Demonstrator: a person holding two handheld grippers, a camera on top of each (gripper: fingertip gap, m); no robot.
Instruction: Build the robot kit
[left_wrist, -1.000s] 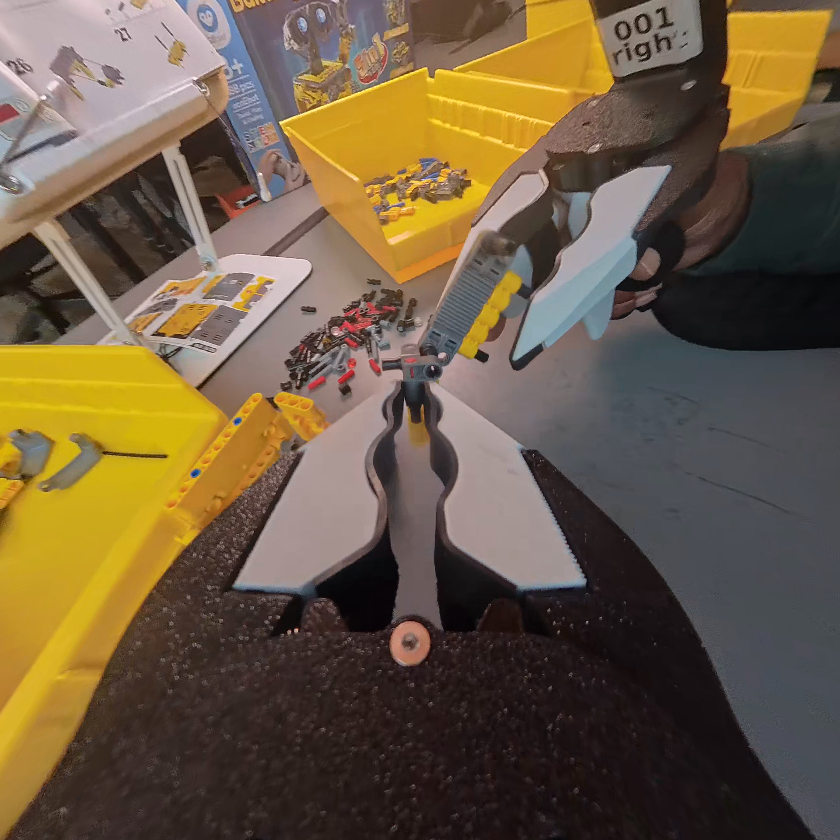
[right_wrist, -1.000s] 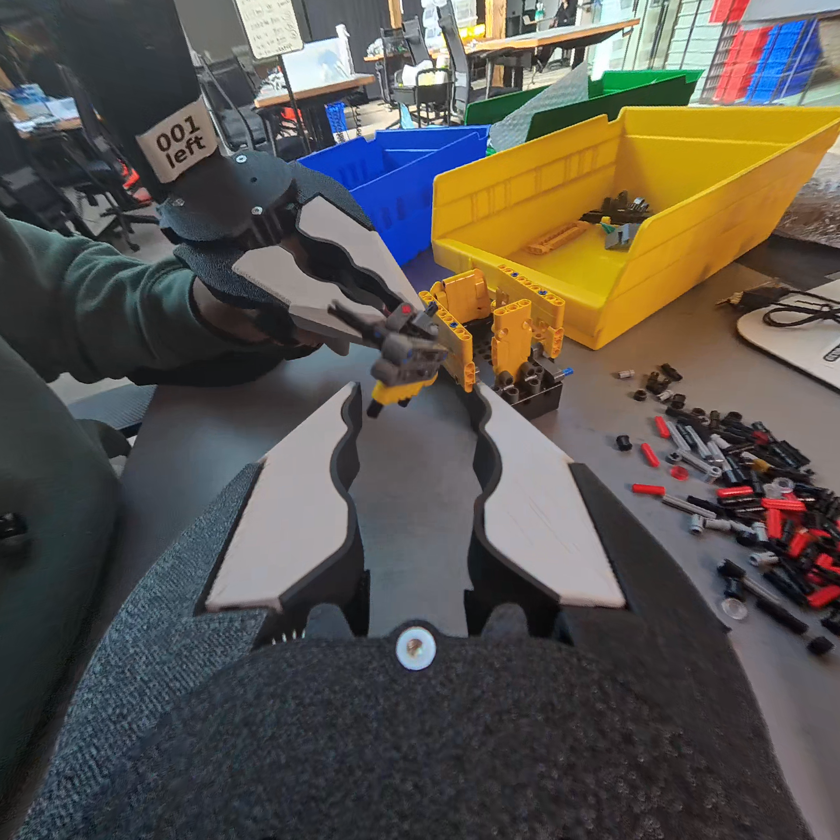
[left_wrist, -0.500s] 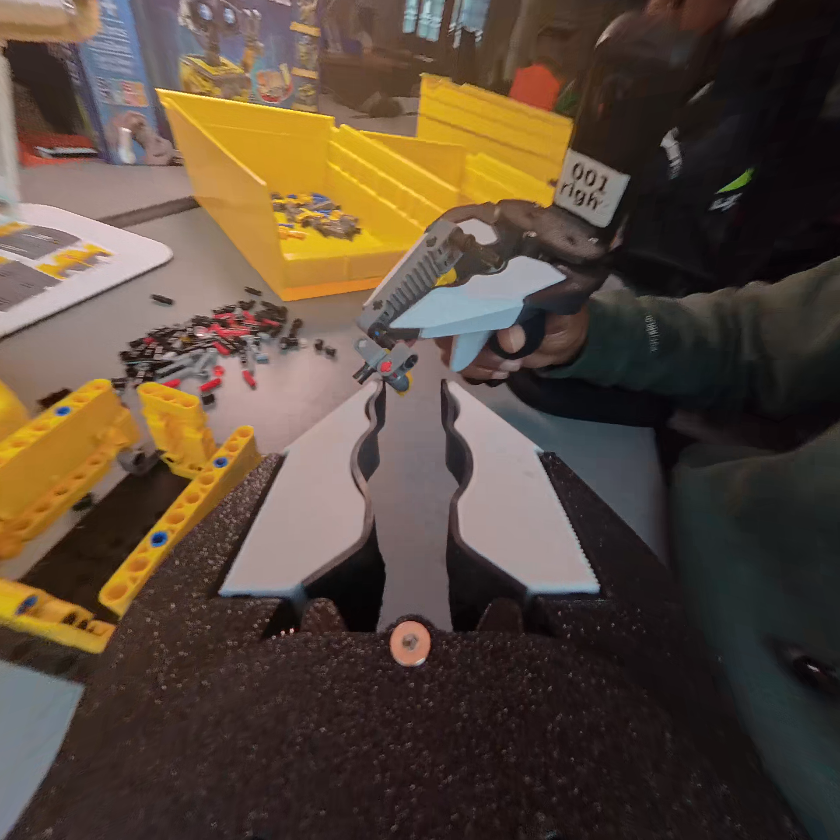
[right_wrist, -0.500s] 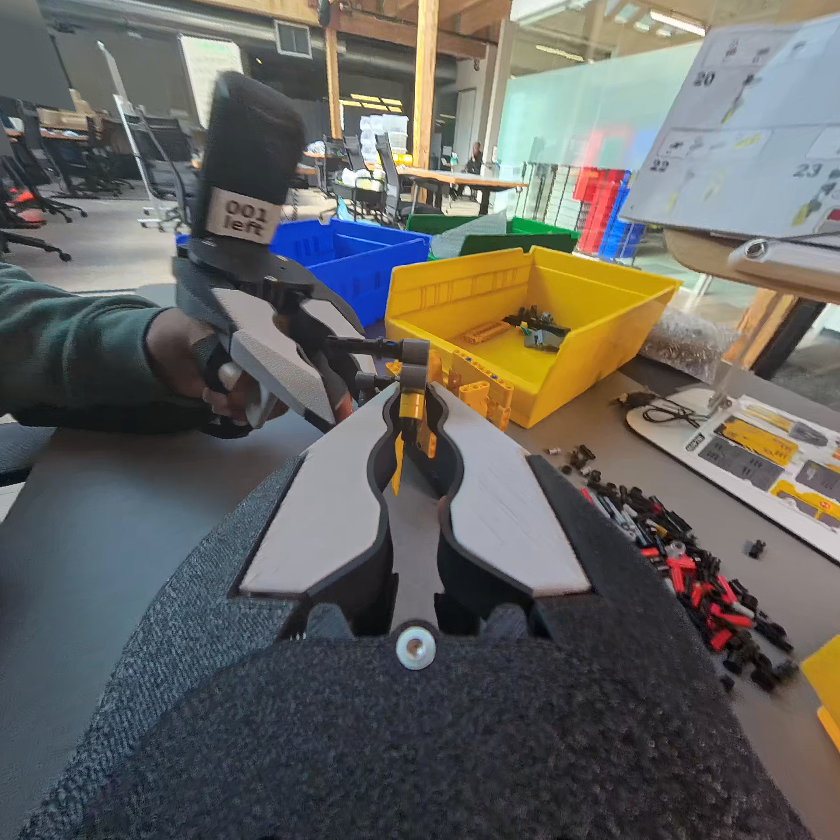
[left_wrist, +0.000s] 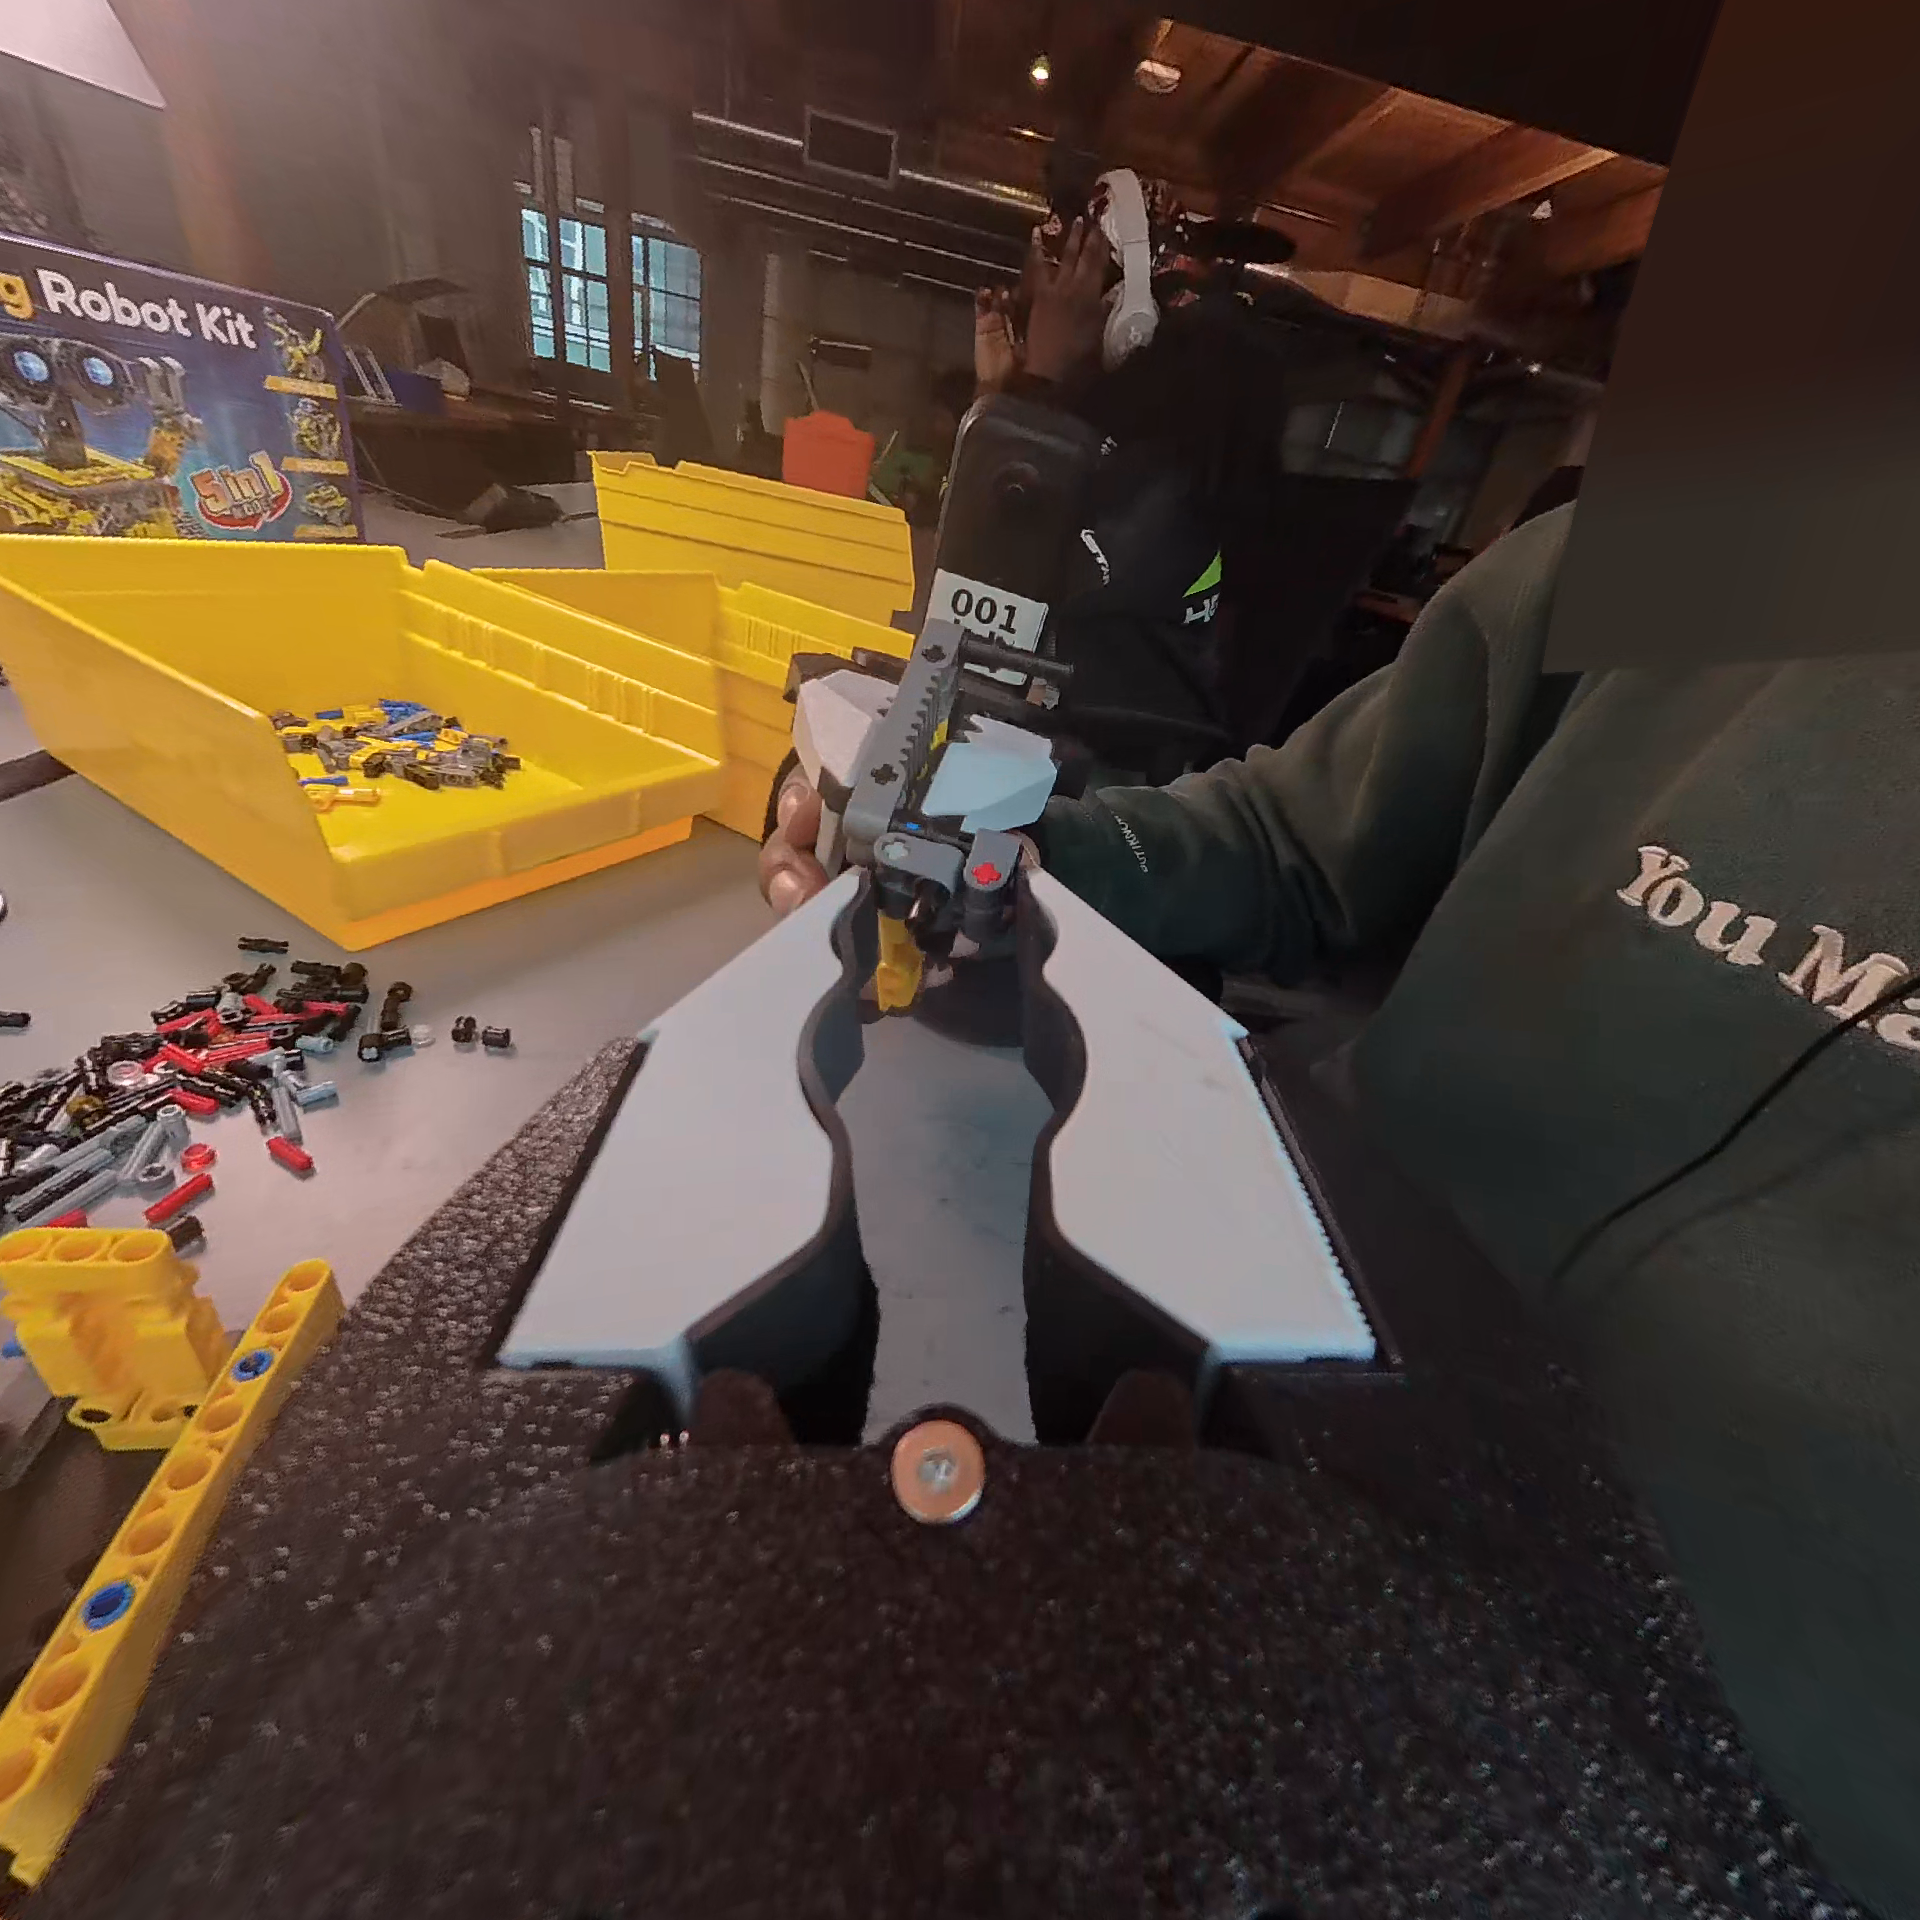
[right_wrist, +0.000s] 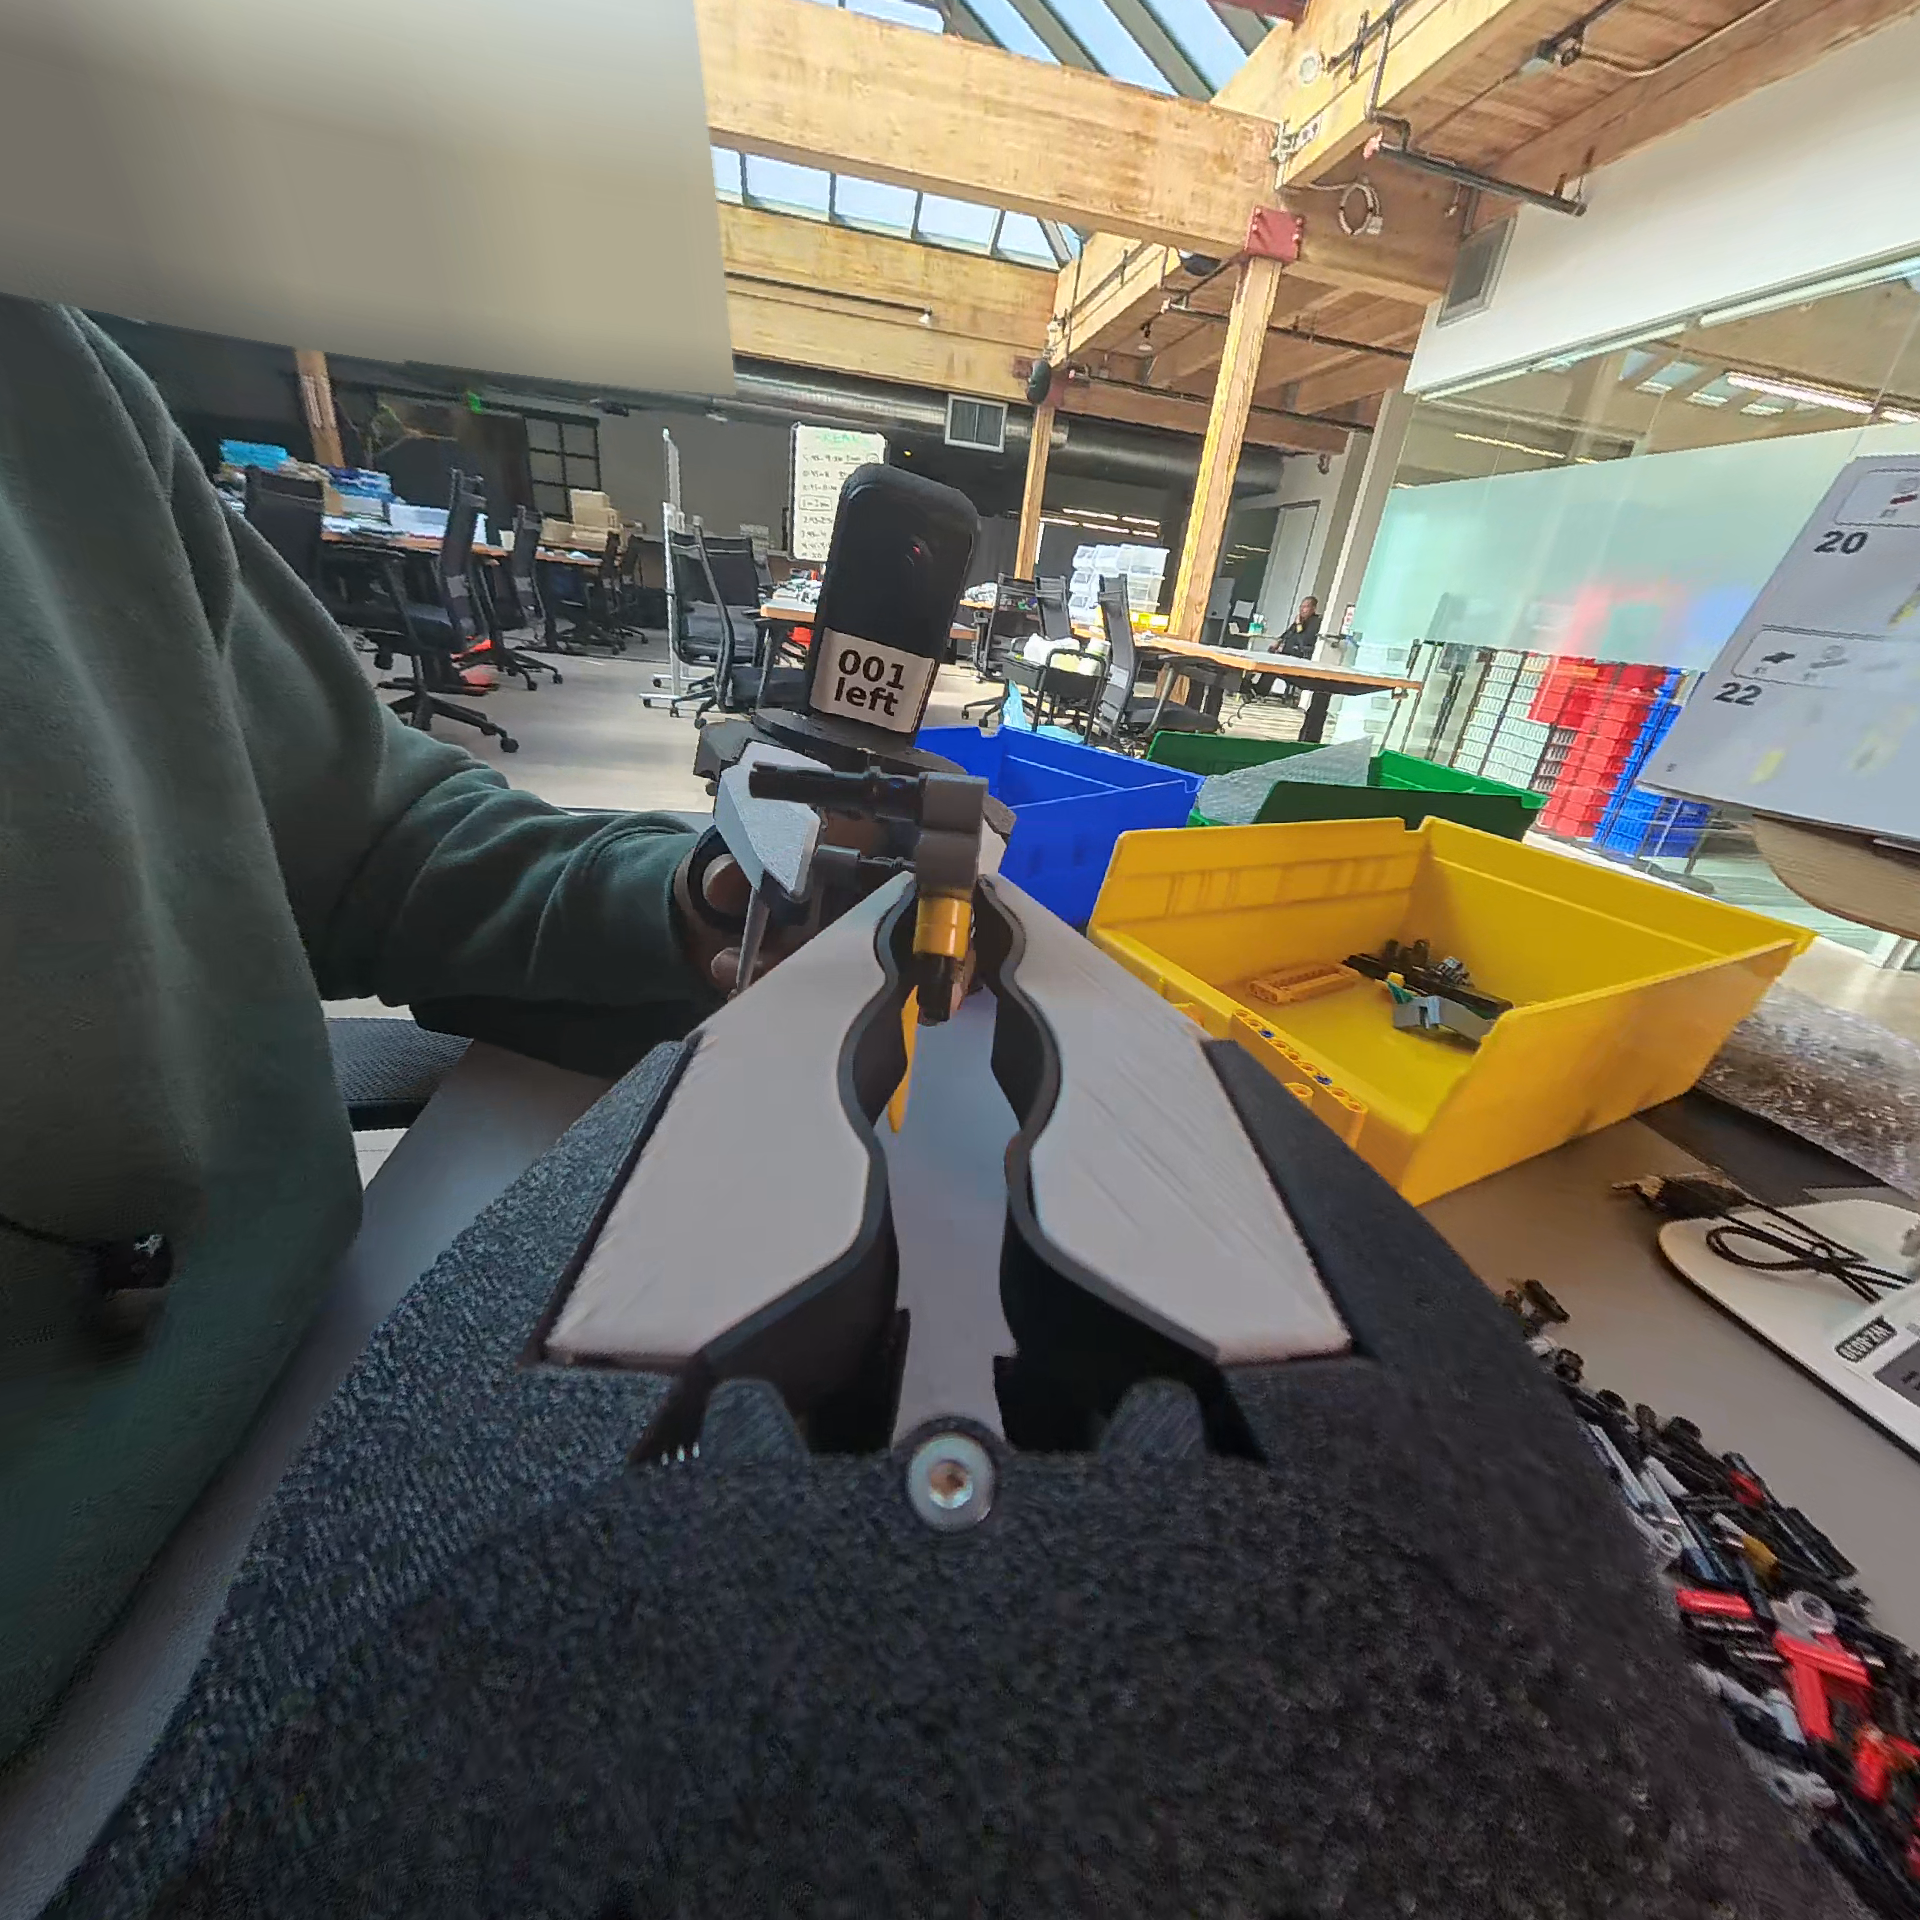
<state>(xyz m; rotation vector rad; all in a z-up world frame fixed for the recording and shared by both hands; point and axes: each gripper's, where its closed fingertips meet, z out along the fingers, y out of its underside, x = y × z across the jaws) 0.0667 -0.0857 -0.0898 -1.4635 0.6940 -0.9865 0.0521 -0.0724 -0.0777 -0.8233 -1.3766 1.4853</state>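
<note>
A small brick assembly (left_wrist: 902, 753) of a grey toothed beam, yellow parts, black axles and a red pin is held up above the grey table, between both grippers. My left gripper (left_wrist: 940, 894) has its tips closed against both sides of the assembly's lower end. My right gripper (right_wrist: 940, 894) is shut on the yellow part (right_wrist: 940, 925) of the same assembly. It also shows in the left wrist view (left_wrist: 935, 774), facing my left gripper. In the right wrist view the left gripper's fingers (right_wrist: 769, 831) sit just behind the assembly's black axles.
A yellow bin (left_wrist: 499, 862) with loose parts and a kit box (left_wrist: 166, 416) stand at the back. A pile of small pins (left_wrist: 208, 1070) and a yellow beam build (left_wrist: 156, 1455) lie left. Another yellow bin (right_wrist: 1558, 1091), a blue bin (right_wrist: 1070, 810) and a manual page (right_wrist: 1818, 665) are right. The tips of both grippers are at nearly the same place.
My right gripper went from open to shut on the assembly. Both grippers lifted and tilted up with it. My left gripper's fingers widened, and the assembly's end now sits deeper between their tips.
</note>
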